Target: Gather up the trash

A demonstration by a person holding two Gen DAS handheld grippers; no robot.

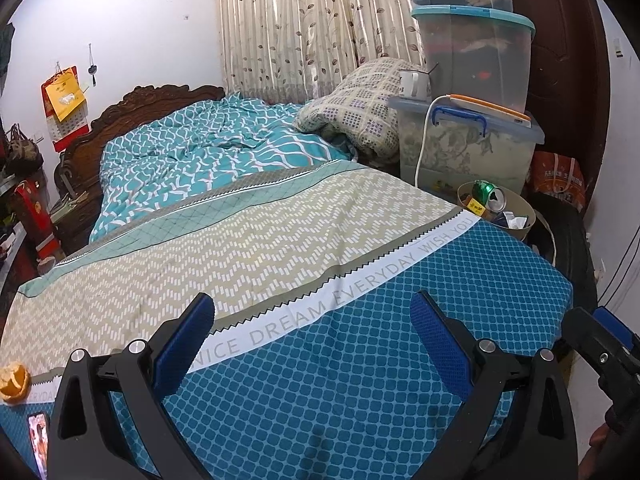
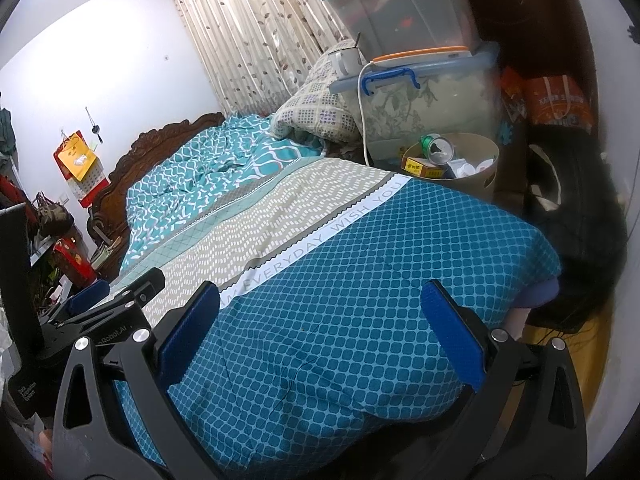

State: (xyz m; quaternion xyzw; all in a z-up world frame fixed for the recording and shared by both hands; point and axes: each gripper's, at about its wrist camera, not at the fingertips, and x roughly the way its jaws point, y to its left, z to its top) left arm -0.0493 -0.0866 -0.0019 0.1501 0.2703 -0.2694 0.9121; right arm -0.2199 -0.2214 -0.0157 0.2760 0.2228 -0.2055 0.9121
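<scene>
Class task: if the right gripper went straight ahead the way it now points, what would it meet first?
Most likely the blue-patterned bed cover: the open right gripper points over it, empty. Depth is unclear; the trash bin lies farther off, to the right.

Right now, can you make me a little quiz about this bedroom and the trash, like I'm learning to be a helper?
1. True or false: the green can is already inside the bin.
2. What lies on the bed at its left edge, by the phone? A) orange peel B) a sock C) a spoon
3. Fill in: the jaws of both the left gripper and the right gripper are ____ and hold nothing.

Key:
1. True. It sits on top of the other rubbish.
2. A, the orange peel.
3. open
</scene>
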